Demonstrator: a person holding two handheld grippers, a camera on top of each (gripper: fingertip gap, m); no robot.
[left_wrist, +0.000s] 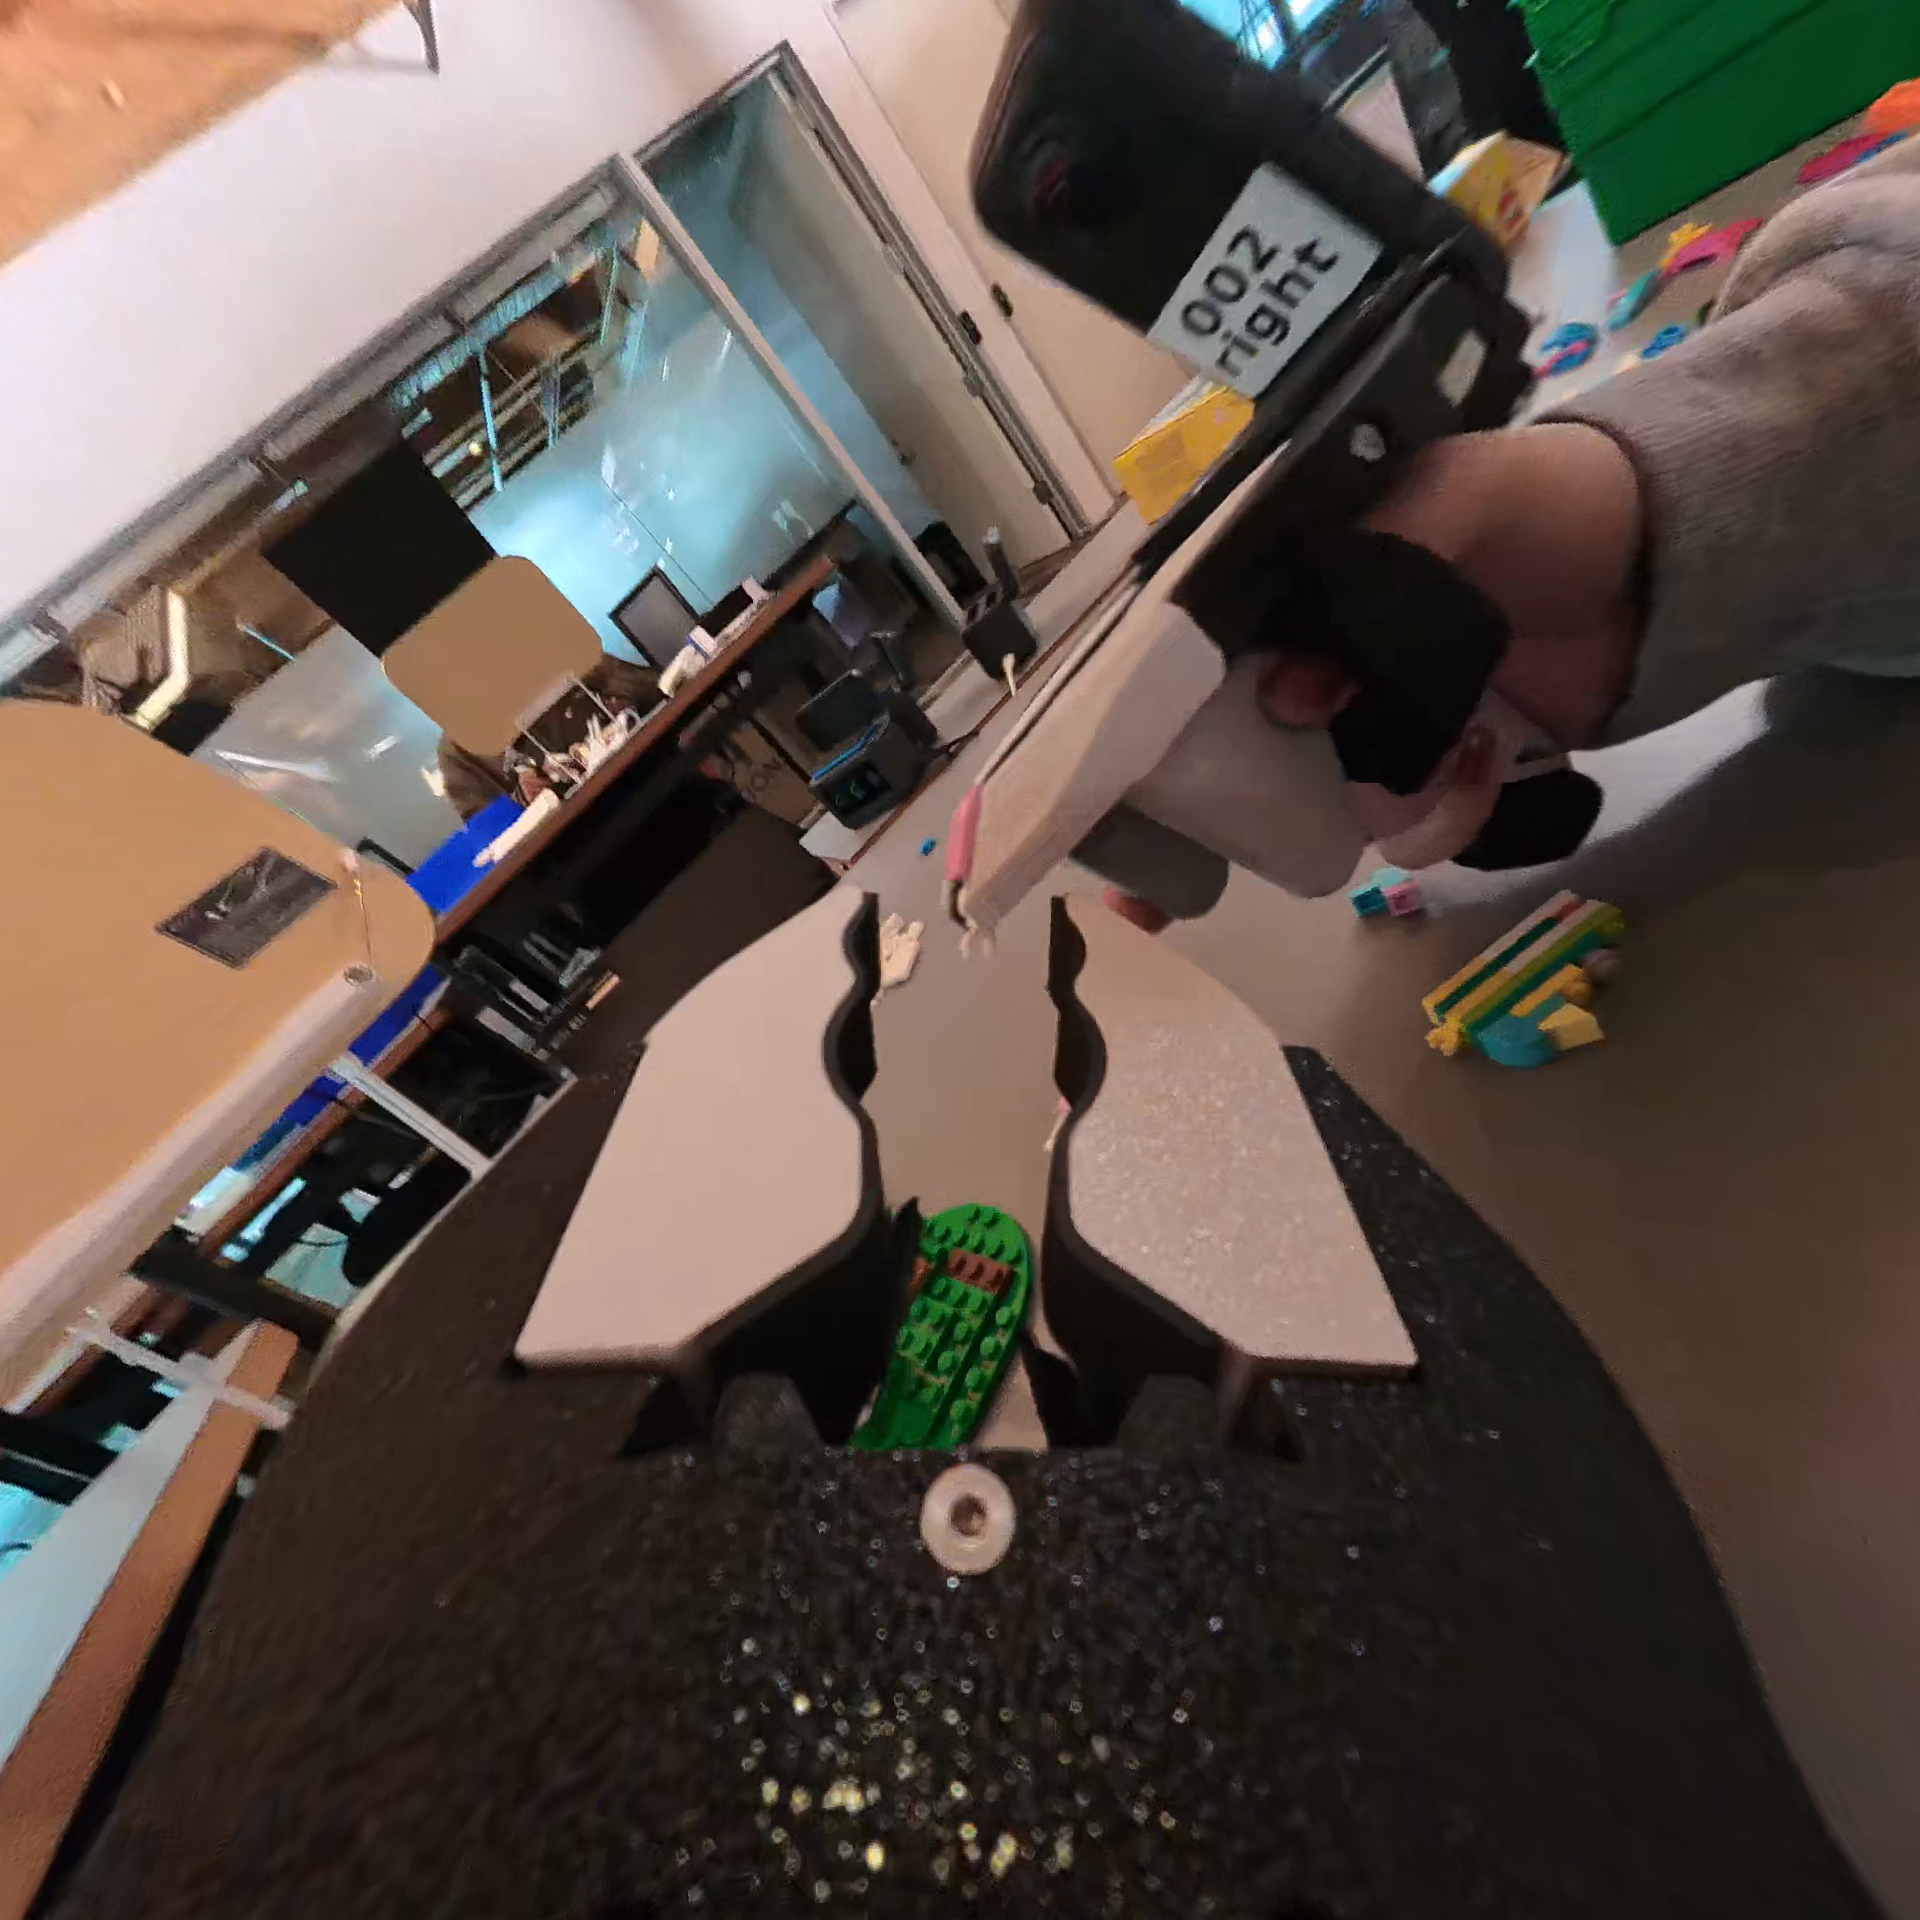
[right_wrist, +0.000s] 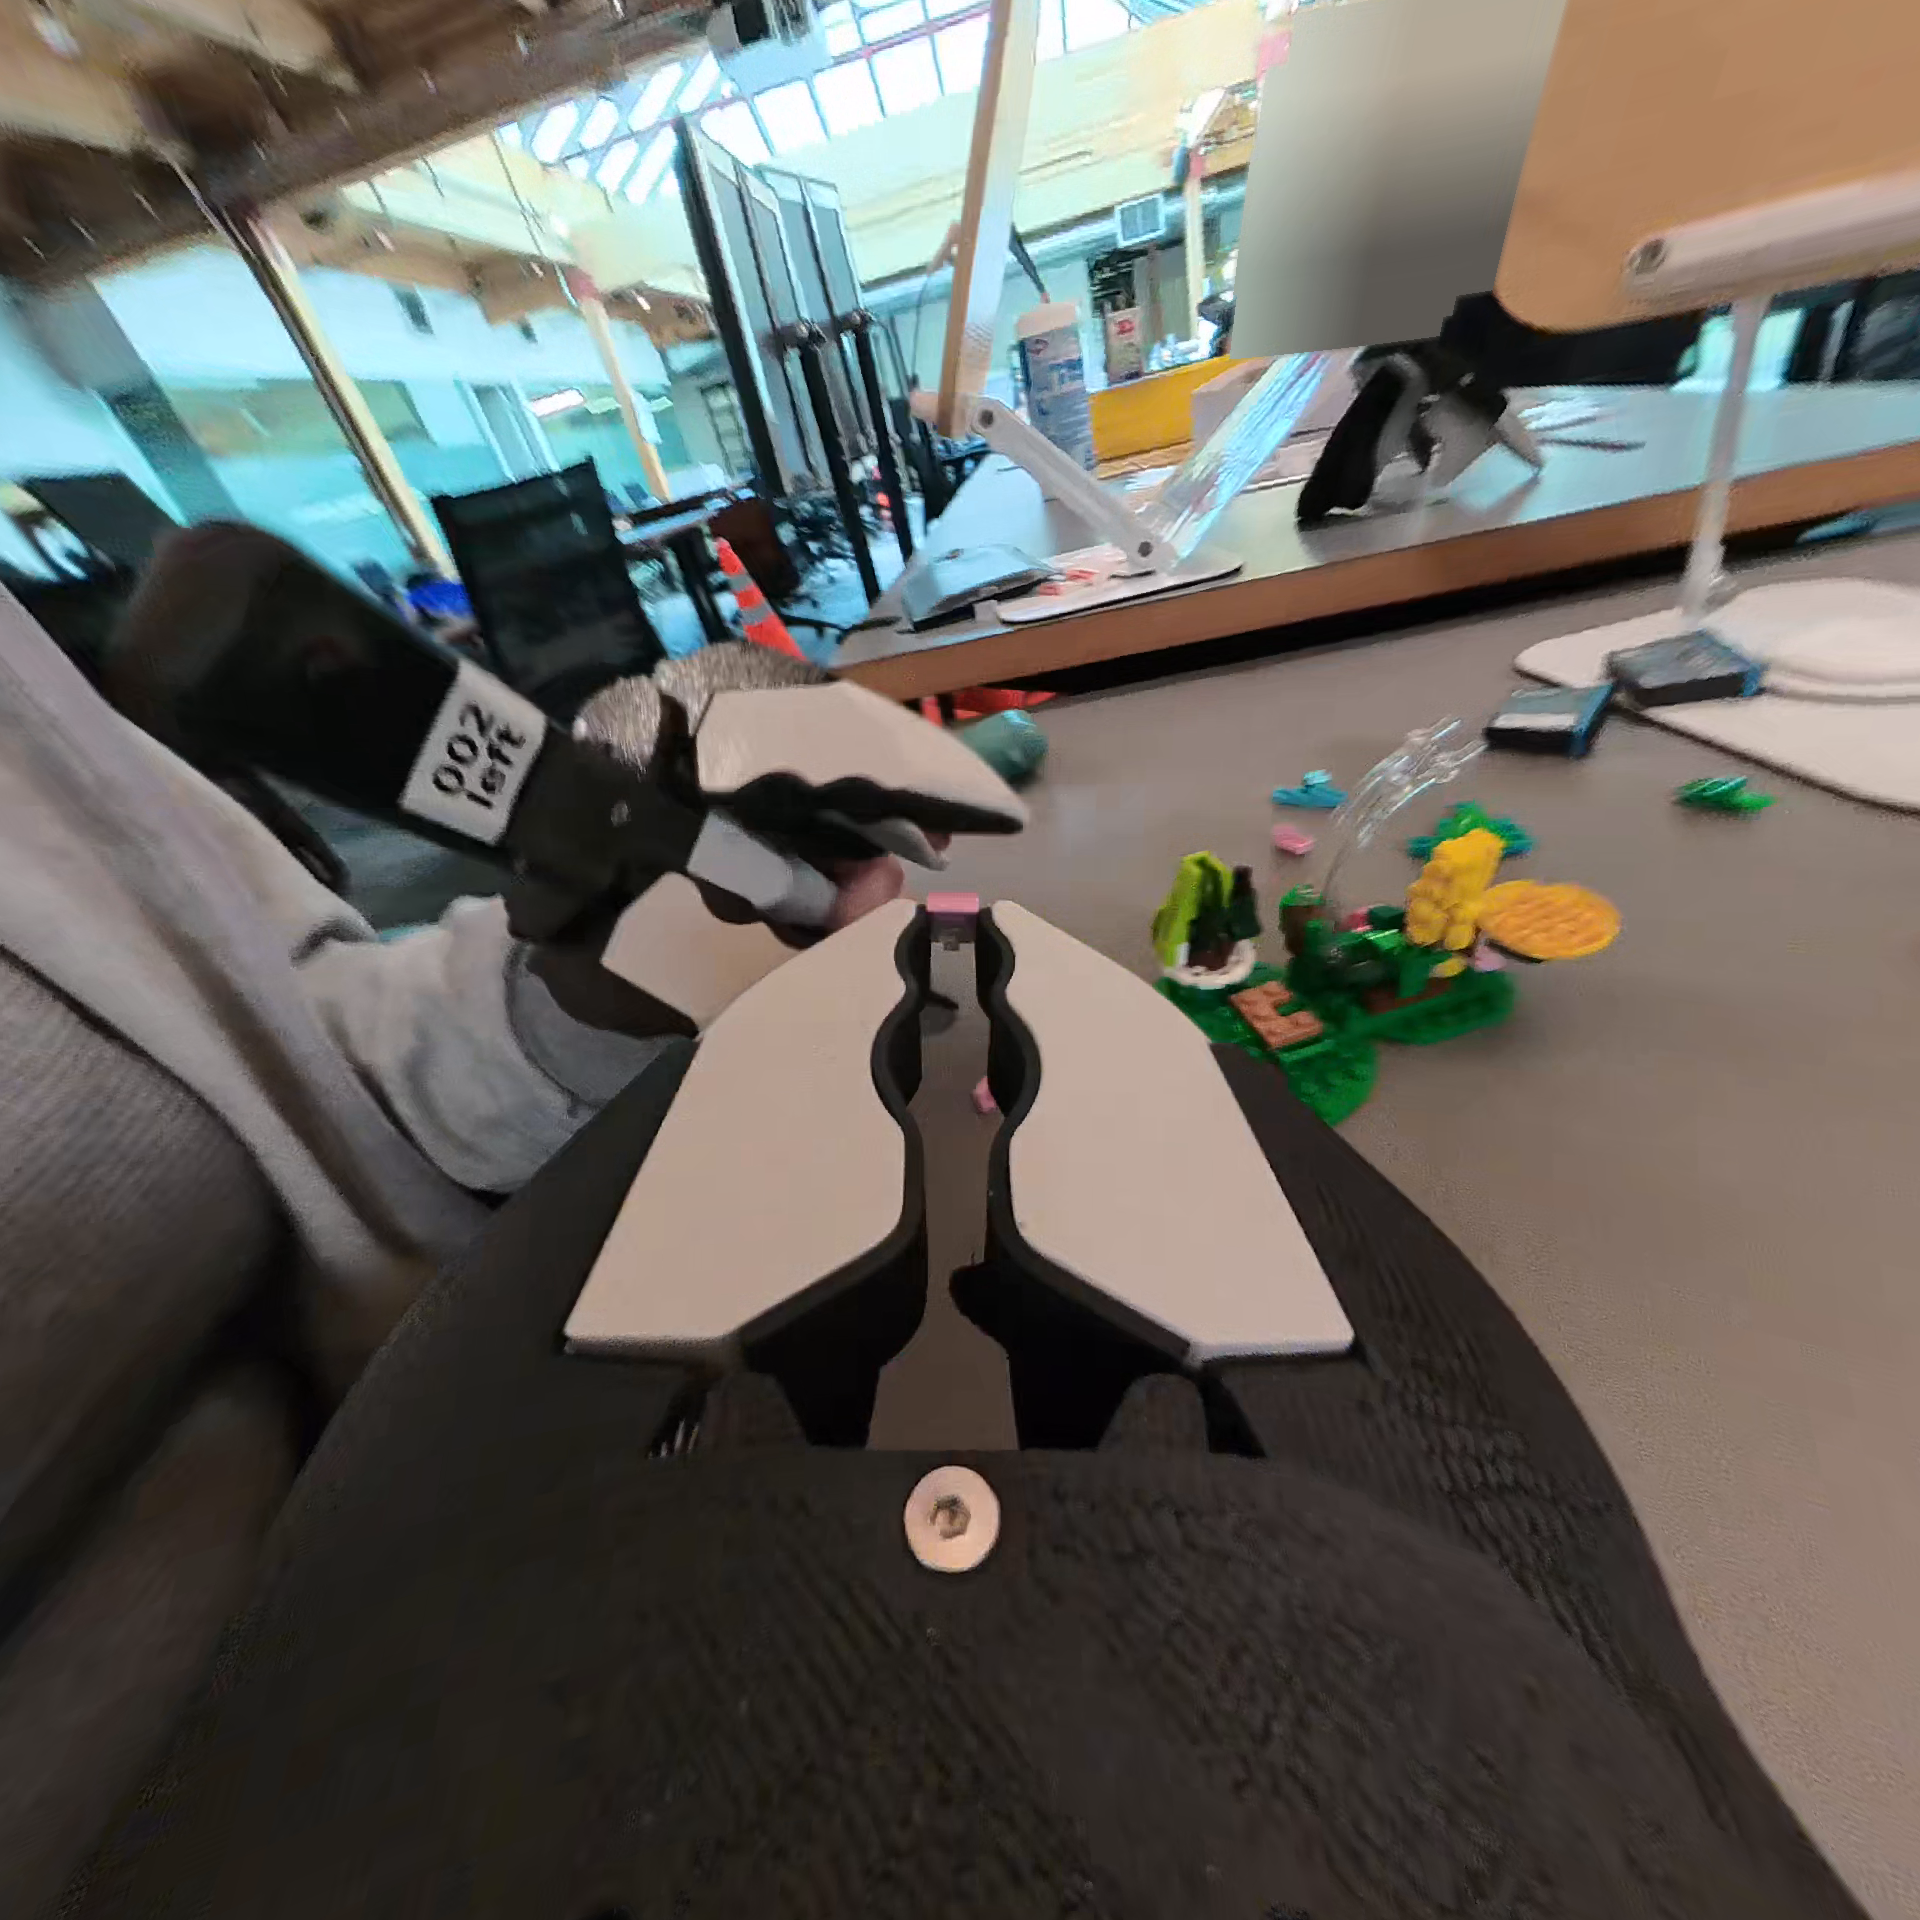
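Pink brick (right_wrist: 954, 914) — pinched at your right gripper (right_wrist: 956, 925) tips, jaws clamped on it, long axis crosswise. Left gripper (left_wrist: 961, 940) at ten o'clock, nearest, jaws apart, empty. Green brick model (right_wrist: 1340, 997) on the surface (right_wrist: 1558, 1195), two o'clock.

An open-plan office or lab space, this one. Glass partition walls (left_wrist: 582, 343) run along the back, with long wooden-edged desks (left_wrist: 665, 717) carrying monitors and cluttered gear. A monitor arm (right_wrist: 1049, 468) stands on a neighbouring desk (right_wrist: 1351, 561), black office chairs (right_wrist: 540, 582) and an orange traffic cone (right_wrist: 753, 603) behind. Toy brick pieces (right_wrist: 1351, 945) litter the grey tabletop (right_wrist: 1558, 1247).
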